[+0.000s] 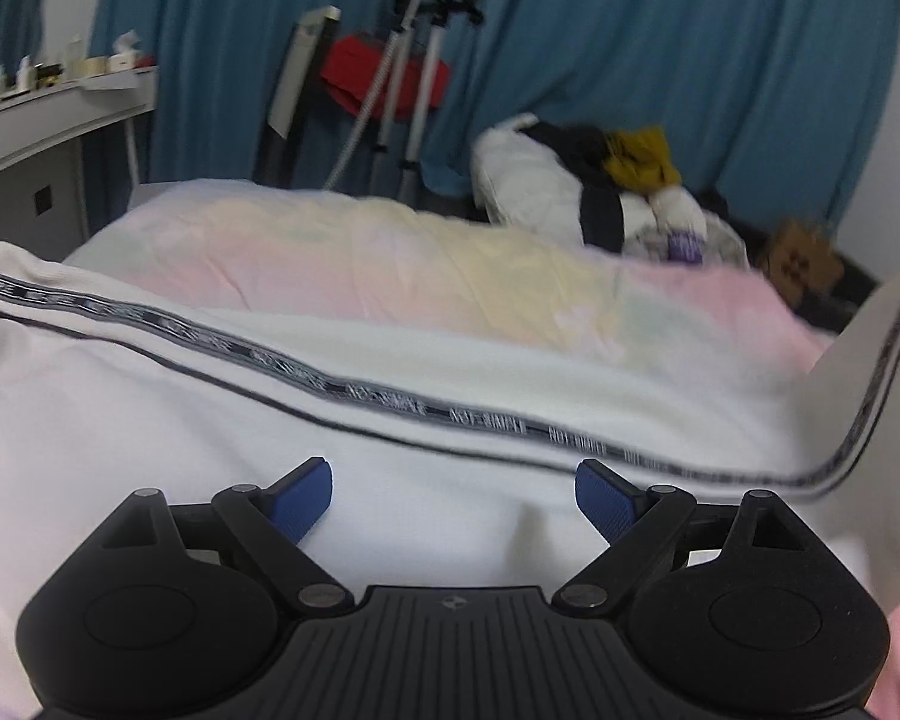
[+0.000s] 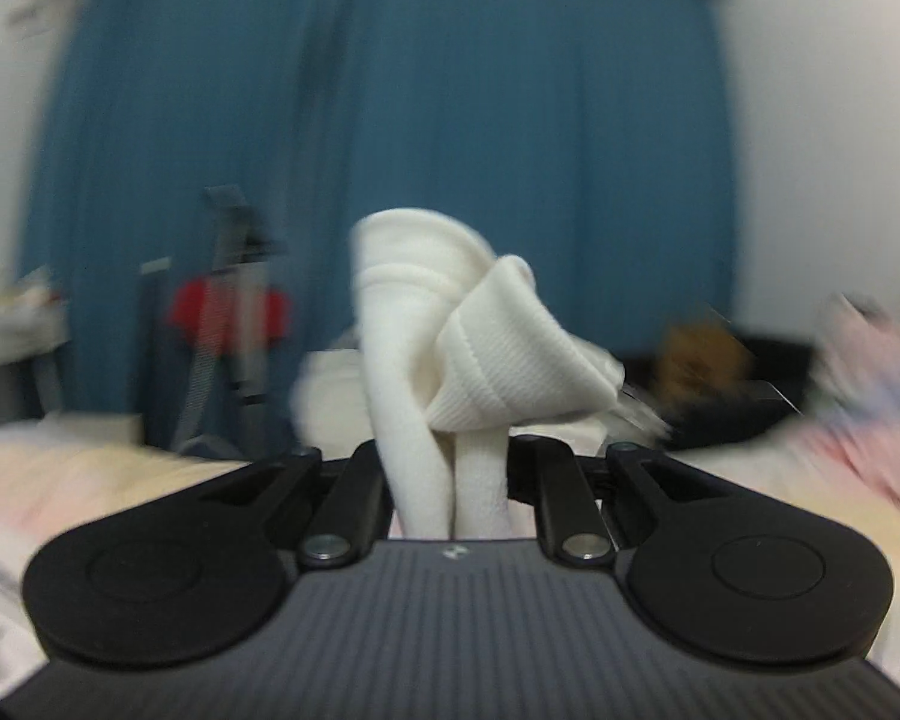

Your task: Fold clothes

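The white knit garment, spread on the bed with its lettered stripe running toward 4 o'clock, looks soft, light and floppy, so the right gripper pinches a thick ribbed hem while the left gripper hovers agape above it.

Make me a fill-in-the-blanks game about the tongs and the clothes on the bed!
1. The right tongs are shut on a ____ garment.
2. The left tongs are ____, holding nothing.
3. The curtain behind the bed is ____.
4. The stripe along the garment has ____ printed on it.

Missing words: white; open; blue; letters
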Tool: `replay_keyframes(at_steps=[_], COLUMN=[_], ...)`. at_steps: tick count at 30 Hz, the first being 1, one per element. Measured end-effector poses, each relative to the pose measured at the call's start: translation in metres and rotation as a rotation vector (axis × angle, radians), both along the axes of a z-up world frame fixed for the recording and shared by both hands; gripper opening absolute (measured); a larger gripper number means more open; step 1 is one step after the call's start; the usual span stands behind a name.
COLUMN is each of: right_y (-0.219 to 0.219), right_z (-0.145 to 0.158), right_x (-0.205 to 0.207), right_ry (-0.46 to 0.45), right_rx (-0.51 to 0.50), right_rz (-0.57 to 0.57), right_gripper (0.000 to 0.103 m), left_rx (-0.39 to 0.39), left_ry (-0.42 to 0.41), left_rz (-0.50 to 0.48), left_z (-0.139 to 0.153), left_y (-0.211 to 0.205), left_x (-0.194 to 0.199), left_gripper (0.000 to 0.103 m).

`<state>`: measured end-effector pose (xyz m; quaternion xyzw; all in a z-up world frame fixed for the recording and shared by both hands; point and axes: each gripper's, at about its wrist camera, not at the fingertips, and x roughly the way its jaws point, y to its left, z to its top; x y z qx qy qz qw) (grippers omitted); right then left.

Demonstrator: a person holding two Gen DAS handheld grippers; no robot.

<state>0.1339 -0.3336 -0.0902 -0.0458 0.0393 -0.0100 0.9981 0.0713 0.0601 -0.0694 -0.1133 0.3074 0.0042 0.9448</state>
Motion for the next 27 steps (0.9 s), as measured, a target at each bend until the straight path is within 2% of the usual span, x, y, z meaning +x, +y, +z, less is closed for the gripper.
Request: replay_keyframes(at_steps=[3, 7, 9, 11, 12, 17, 19, 21, 25, 27], right_y=[0.06, 0.127, 0.147, 0.157, 0.159, 0.154, 0.16, 0.173, 0.19, 0.191], right_z=[-0.019, -0.076, -0.104, -0.118, -0.12, -0.09, -0.081, -0.088, -0.123, -0.118], right_x=[-0.008, -0.018, -0.021, -0.025, -0.026, -0.036, -0.042, -0.046, -0.046, -0.047], right_ry=[0.063, 0.259, 0.349, 0.363, 0.362, 0.289, 0.259, 0.267, 0.338, 0.317], right_rx=[-0.127, -0.351, -0.442, -0.504, -0.511, -0.382, -0.341, -0.358, -0.436, -0.427], right_rz=[0.152, 0.33, 0.37, 0.362, 0.356, 0.344, 0.375, 0.43, 0.496, 0.497], right_gripper=[0.014, 0.014, 0.014, 0.014, 0.014, 0.015, 0.015, 0.015, 0.014, 0.015], left_rx=[-0.042, -0.088, -0.107, -0.126, -0.135, -0.168, -0.179, -0.182, -0.175, -0.174], left_ry=[-0.04, -0.067, -0.069, -0.07, -0.071, -0.086, -0.091, -0.092, -0.078, -0.077], left_rz=[0.043, 0.072, 0.075, 0.077, 0.076, 0.06, 0.055, 0.051, 0.048, 0.05], left_z=[0.013, 0.025, 0.027, 0.029, 0.03, 0.032, 0.034, 0.034, 0.031, 0.03], left_y=[0.012, 0.026, 0.029, 0.031, 0.032, 0.035, 0.035, 0.036, 0.035, 0.035], left_x=[-0.006, -0.009, -0.009, -0.008, -0.008, -0.009, -0.009, -0.009, -0.009, -0.011], left_gripper=[0.091, 0.092, 0.092, 0.092, 0.092, 0.092, 0.092, 0.093, 0.093, 0.093])
